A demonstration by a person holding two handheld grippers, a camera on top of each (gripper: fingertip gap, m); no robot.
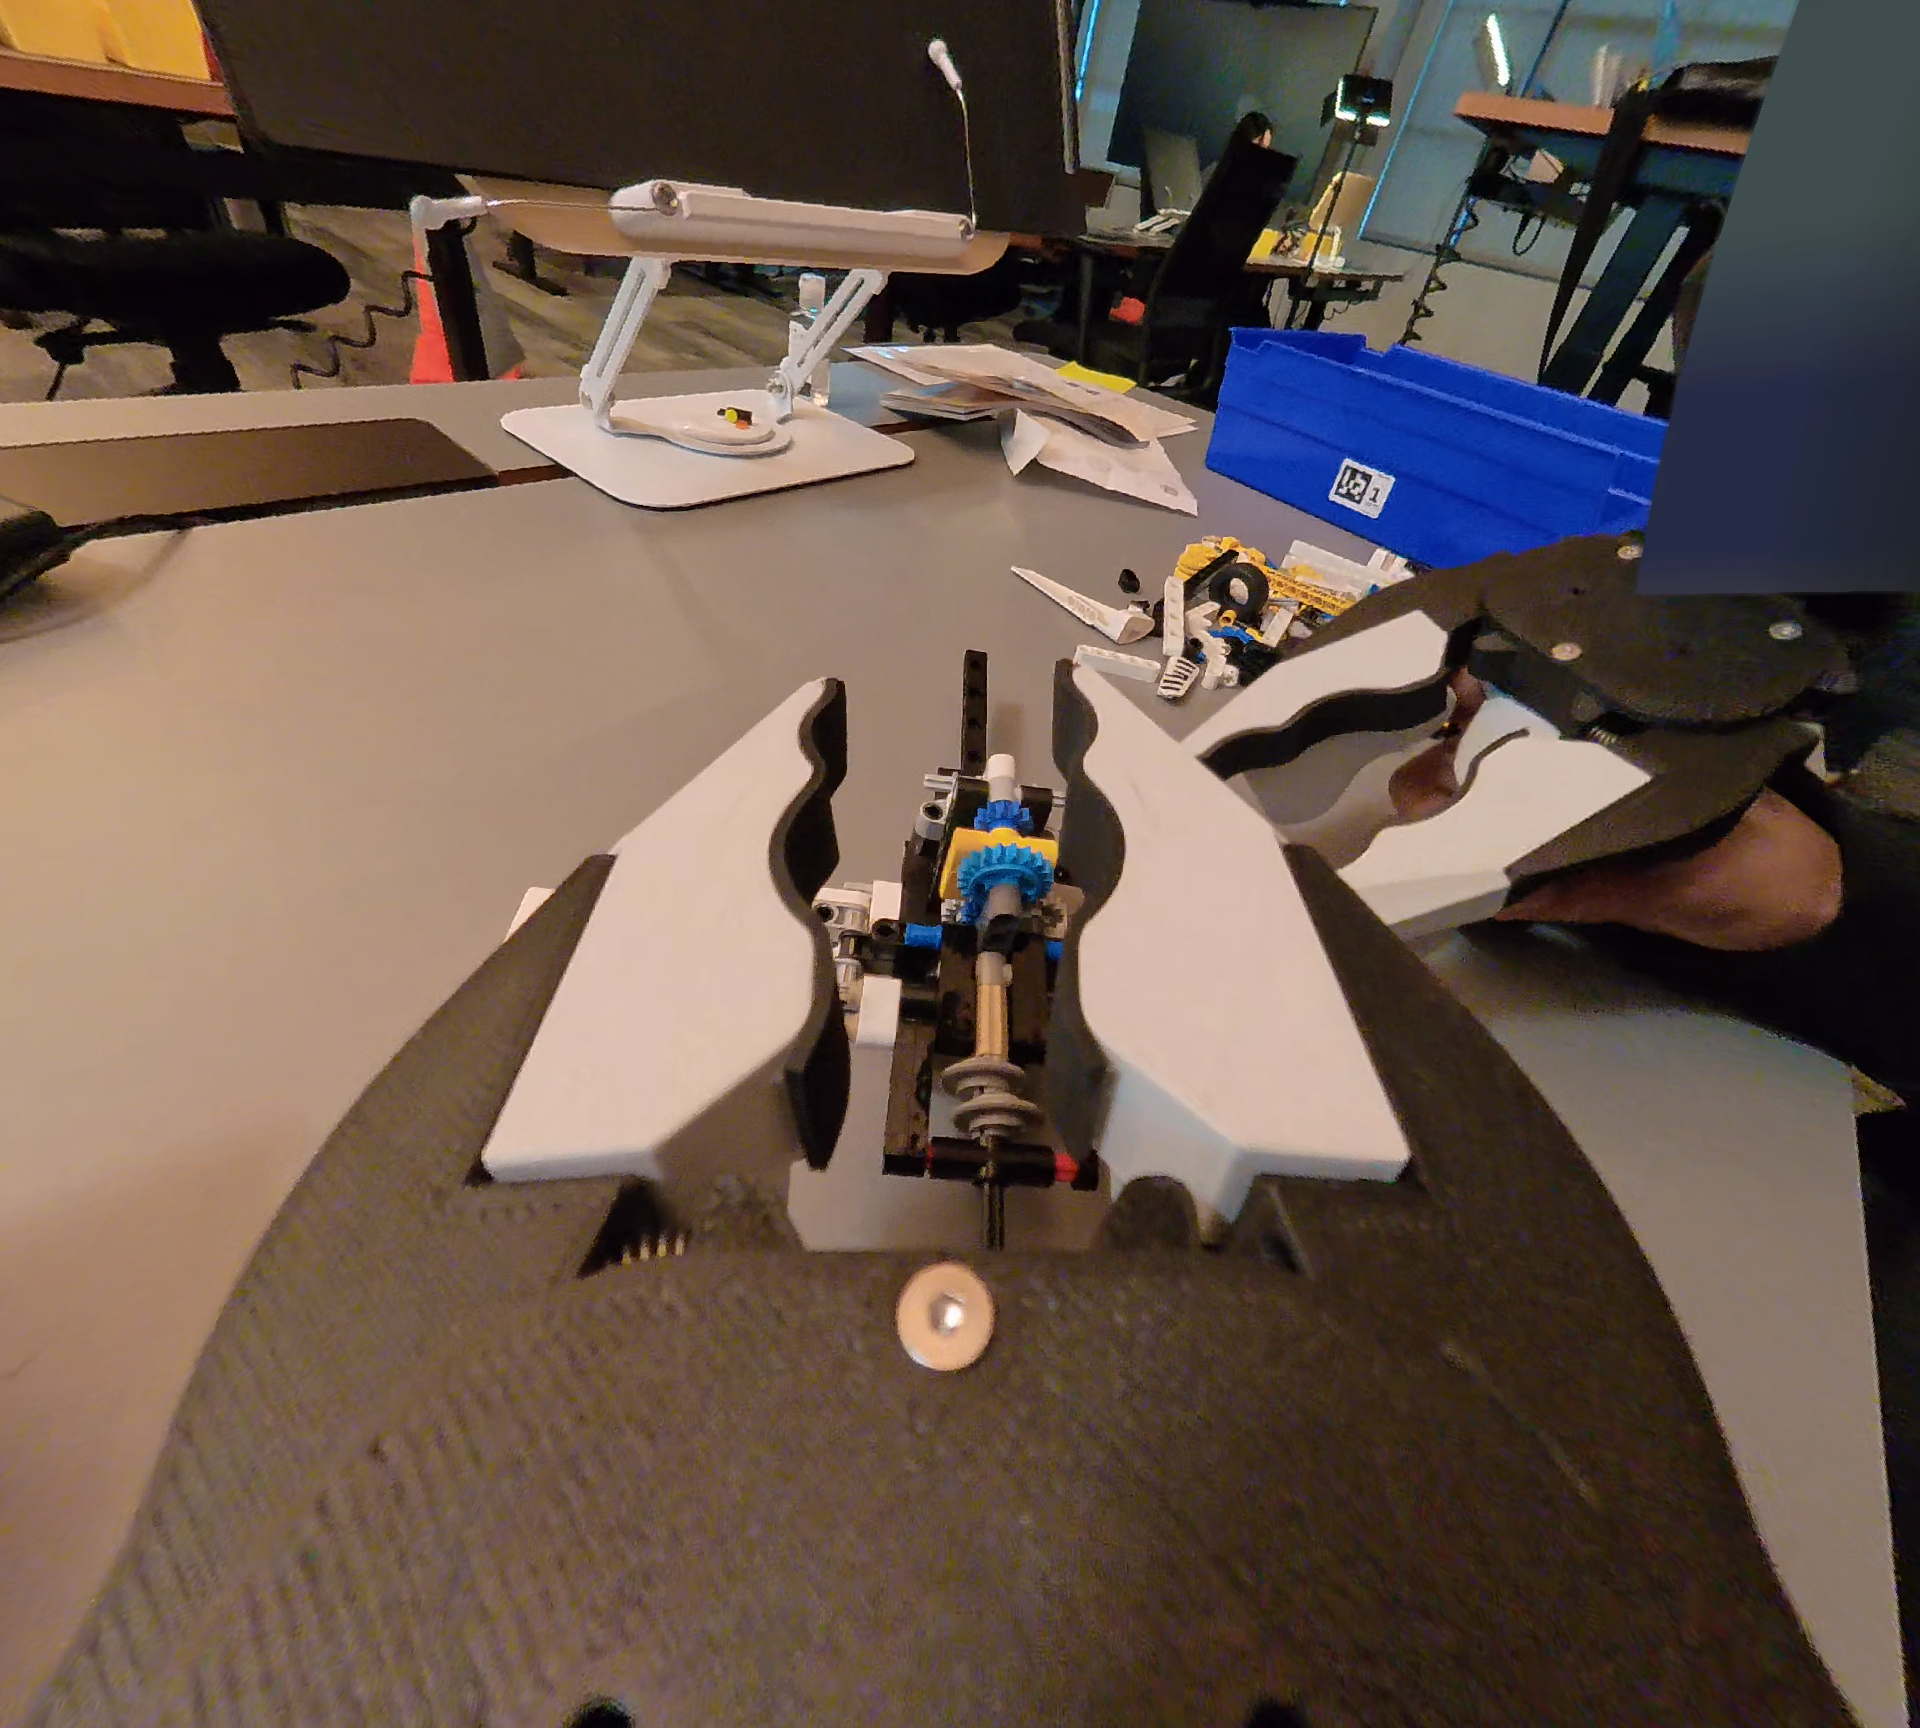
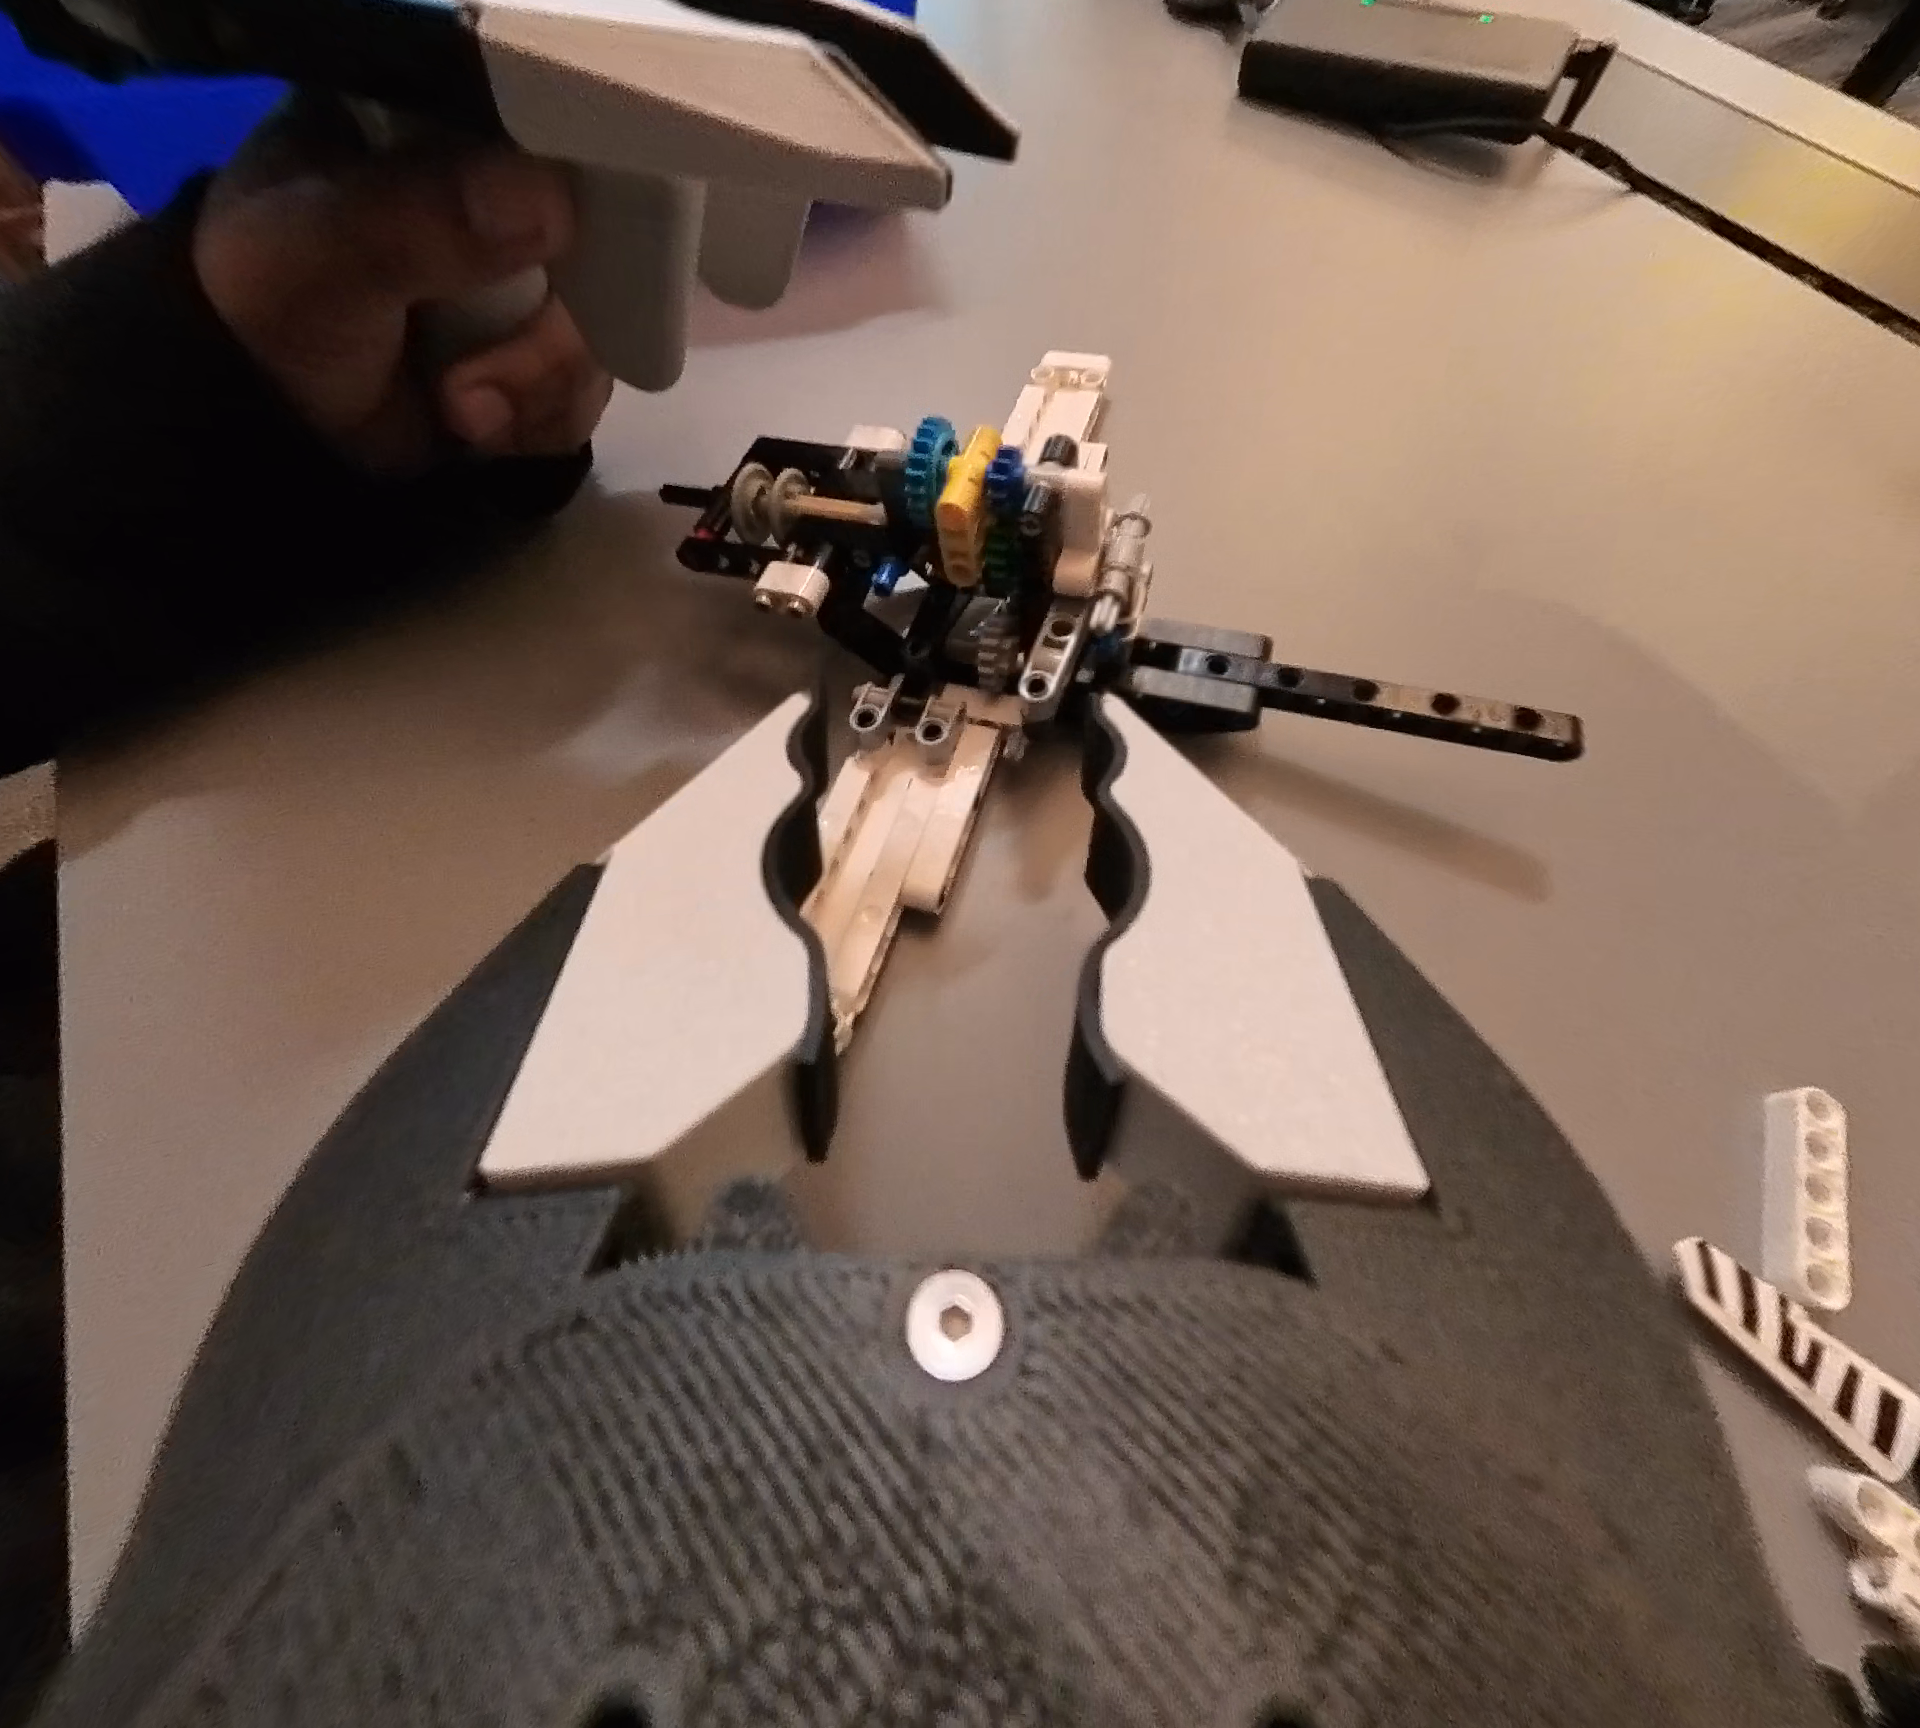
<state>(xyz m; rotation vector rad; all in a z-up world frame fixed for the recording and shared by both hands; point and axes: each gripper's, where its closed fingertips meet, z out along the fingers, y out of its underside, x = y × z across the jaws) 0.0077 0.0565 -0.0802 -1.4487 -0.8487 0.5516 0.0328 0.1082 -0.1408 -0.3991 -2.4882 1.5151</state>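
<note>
A small brick-built gear assembly (image 1: pixel 987 930) with black beams, blue gears, a yellow block and white beams lies on the grey table (image 1: pixel 520 691). My left gripper (image 1: pixel 945 686) is open and hovers over it, with the assembly showing between its fingers and a gap at the left pad. In the right wrist view the left gripper (image 2: pixel 717 224) is raised above and to the left of the assembly (image 2: pixel 966 556). My right gripper (image 2: pixel 951 722) is open, and the assembly's white beam (image 2: pixel 914 837) lies loose between its fingers. The right gripper (image 1: pixel 1278 785) also shows at the right of the left wrist view, its jaws apart.
A pile of loose parts (image 1: pixel 1247 608) lies before a blue bin (image 1: pixel 1455 452) at the right. A white stand (image 1: pixel 717 442) and papers (image 1: pixel 1039 411) sit at the back. A black power brick (image 2: pixel 1403 68), a white beam (image 2: pixel 1808 1200) and a striped piece (image 2: pixel 1797 1366) lie near the right gripper. There is about 9 cm between the tips of the two grippers. To reach the striped piece (image 2: pixel 1797 1366) in a straight line is about 15 cm for my right fingers, about 25 cm for my left. Look for it in the left wrist view (image 1: pixel 1184 676) too.
</note>
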